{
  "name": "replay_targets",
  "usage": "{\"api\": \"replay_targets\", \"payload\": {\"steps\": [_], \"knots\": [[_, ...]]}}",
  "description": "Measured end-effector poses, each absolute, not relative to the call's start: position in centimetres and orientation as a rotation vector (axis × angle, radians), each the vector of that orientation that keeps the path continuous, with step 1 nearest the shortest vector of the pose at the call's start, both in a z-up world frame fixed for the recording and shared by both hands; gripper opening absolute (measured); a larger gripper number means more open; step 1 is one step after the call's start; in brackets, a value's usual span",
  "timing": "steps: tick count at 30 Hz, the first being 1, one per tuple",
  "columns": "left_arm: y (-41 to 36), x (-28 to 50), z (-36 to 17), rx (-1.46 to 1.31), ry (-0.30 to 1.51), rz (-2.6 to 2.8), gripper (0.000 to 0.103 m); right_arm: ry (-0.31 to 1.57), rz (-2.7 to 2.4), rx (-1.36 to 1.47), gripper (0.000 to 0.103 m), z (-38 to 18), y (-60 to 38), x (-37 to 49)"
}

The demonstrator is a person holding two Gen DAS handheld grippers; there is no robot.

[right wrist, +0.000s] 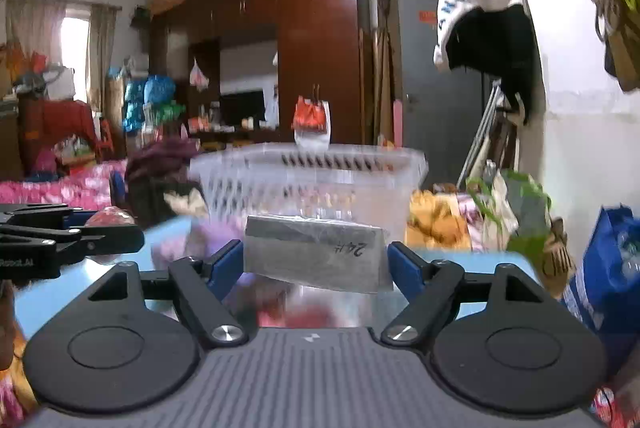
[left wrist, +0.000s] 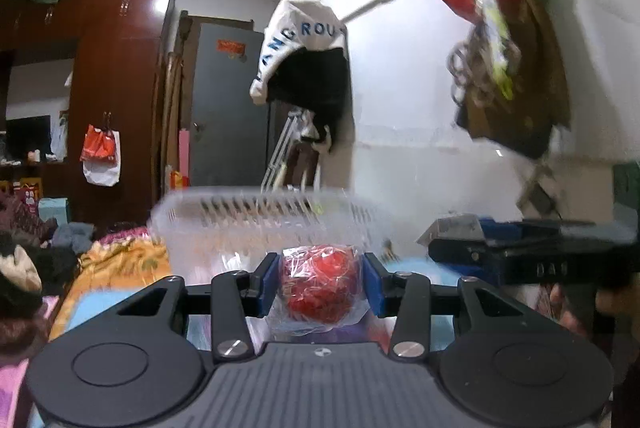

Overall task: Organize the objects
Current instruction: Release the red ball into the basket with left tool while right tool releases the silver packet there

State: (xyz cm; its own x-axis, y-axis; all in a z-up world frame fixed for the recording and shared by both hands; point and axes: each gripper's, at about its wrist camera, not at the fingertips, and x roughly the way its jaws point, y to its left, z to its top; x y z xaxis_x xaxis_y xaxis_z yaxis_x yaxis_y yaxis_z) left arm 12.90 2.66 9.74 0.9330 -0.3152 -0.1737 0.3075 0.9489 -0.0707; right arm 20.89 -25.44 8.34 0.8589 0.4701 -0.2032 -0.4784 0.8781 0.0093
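Nearest in the left wrist view, a red bundle wrapped in clear plastic (left wrist: 320, 286) is clamped between the narrow-set blue pads of the left gripper (left wrist: 320, 288), with loose plastic hanging below the jaws. In the right wrist view, a flat grey packet in clear film (right wrist: 314, 252), marked with handwritten characters, is held across the wider-set blue fingers of the right gripper (right wrist: 316, 264); the left pad is seen against the packet's edge, while contact at the right pad cannot be told for certain. Both loads are carried above a light blue tabletop (right wrist: 472, 264). The left gripper is also seen at the left edge of the right view. Just beyond both grippers, a clear slotted plastic basket (left wrist: 256, 224) is blurred but recognisable. Farther back, patterned bedding (left wrist: 120, 260) is piled, and a dark red wardrobe (left wrist: 120, 76) and a grey door (left wrist: 228, 100) stand against the far wall, with a white lettered bag (left wrist: 296, 40) hung beside it.
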Motion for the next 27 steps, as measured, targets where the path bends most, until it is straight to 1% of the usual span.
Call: {"api": "replay_targets", "payload": {"steps": [3, 7, 13, 18, 20, 21, 22, 23, 24, 27], "knots": [[2.7, 16.8, 13.3, -0.039, 0.186, -0.307, 0.048, 0.171, 0.445, -0.060, 0.080, 11.0, -24.0, 23.8], [1.8, 22.7, 15.6, -0.014, 0.230, -0.268, 0.048, 0.204, 0.404, -0.061, 0.080, 13.5, -22.3, 29.5], [1.9, 29.5, 14.8, -0.007, 0.347, -0.194, 0.048, 0.317, 0.352, -0.112, 0.080, 12.8, -20.9, 35.1], [2.6, 32.1, 14.0, -0.046, 0.383, -0.157, 0.049, 0.334, 0.360, -0.096, 0.080, 12.2, -21.1, 36.1], [2.9, 32.4, 13.6, -0.043, 0.384, -0.147, 0.063, 0.329, 0.378, -0.081, 0.081, 12.0, -21.3, 35.9], [3.0, 32.5, 13.4, -0.044, 0.388, -0.146, 0.081, 0.335, 0.394, -0.085, 0.084, 11.9, -21.2, 35.5], [3.1, 32.3, 13.3, -0.047, 0.387, -0.150, 0.092, 0.337, 0.402, -0.093, 0.089, 11.7, -21.1, 35.3], [3.3, 32.0, 13.1, -0.052, 0.377, -0.155, 0.093, 0.322, 0.396, -0.096, 0.093, 11.8, -21.1, 34.9], [3.5, 31.5, 13.1, -0.057, 0.368, -0.157, 0.094, 0.297, 0.383, -0.090, 0.103, 11.8, -21.2, 34.2], [4.4, 29.0, 13.0, -0.104, 0.344, -0.178, 0.101, 0.286, 0.426, -0.041, 0.103, 12.0, -22.0, 32.4]]}}
